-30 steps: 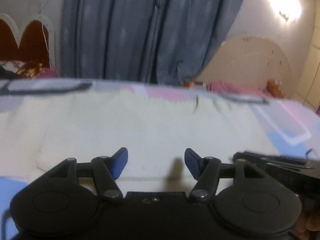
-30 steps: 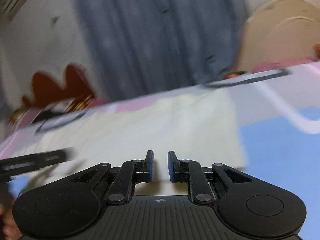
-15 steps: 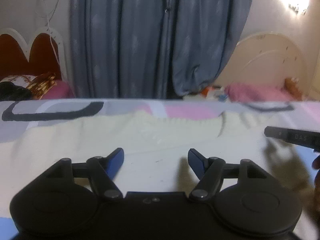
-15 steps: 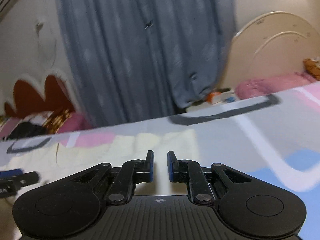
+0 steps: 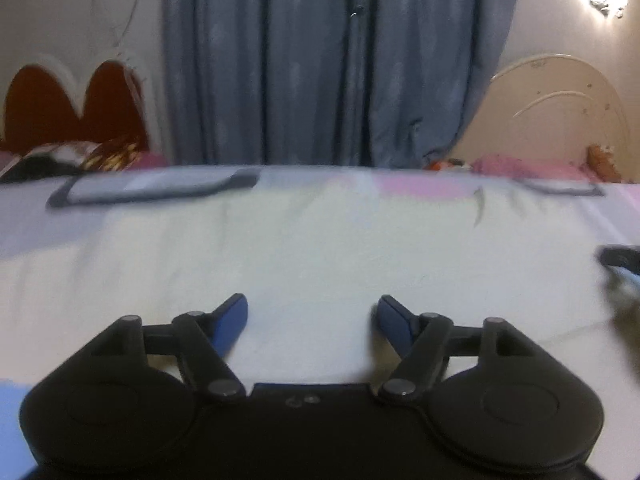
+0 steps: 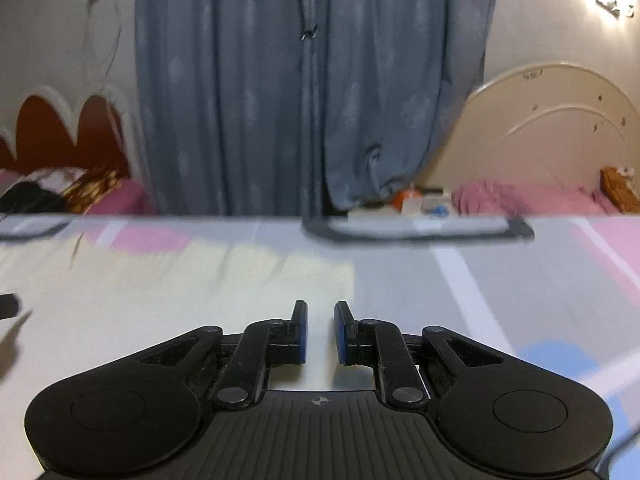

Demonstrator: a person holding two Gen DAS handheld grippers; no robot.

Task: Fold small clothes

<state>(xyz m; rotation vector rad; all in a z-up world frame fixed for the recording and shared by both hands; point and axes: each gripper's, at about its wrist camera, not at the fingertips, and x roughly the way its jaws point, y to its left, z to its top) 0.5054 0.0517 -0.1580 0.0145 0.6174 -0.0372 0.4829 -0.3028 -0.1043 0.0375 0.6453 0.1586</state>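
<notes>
A cream knitted garment [image 5: 320, 256] lies flat on the patterned bed sheet [image 6: 500, 280]. In the left wrist view it fills the middle of the bed. My left gripper [image 5: 313, 307] hovers just above its near part, open and empty. In the right wrist view the garment [image 6: 180, 280] lies to the left, its right edge near the middle. My right gripper [image 6: 321, 312] stands over that edge with its jaws a narrow gap apart and nothing between them. Its tip shows at the right edge of the left wrist view [image 5: 620, 258].
Blue curtains [image 6: 304, 88] hang behind the bed. A red heart-shaped headboard [image 5: 72, 108] with bedding stands at the far left, a cream headboard [image 6: 552, 132] with pink bedding at the far right. Small items [image 6: 420, 204] lie beyond the far edge.
Both grippers have levelled out and moved slightly; the right gripper has shifted right, so more bare sheet shows. Jaw openings are unchanged. The garment has not moved.
</notes>
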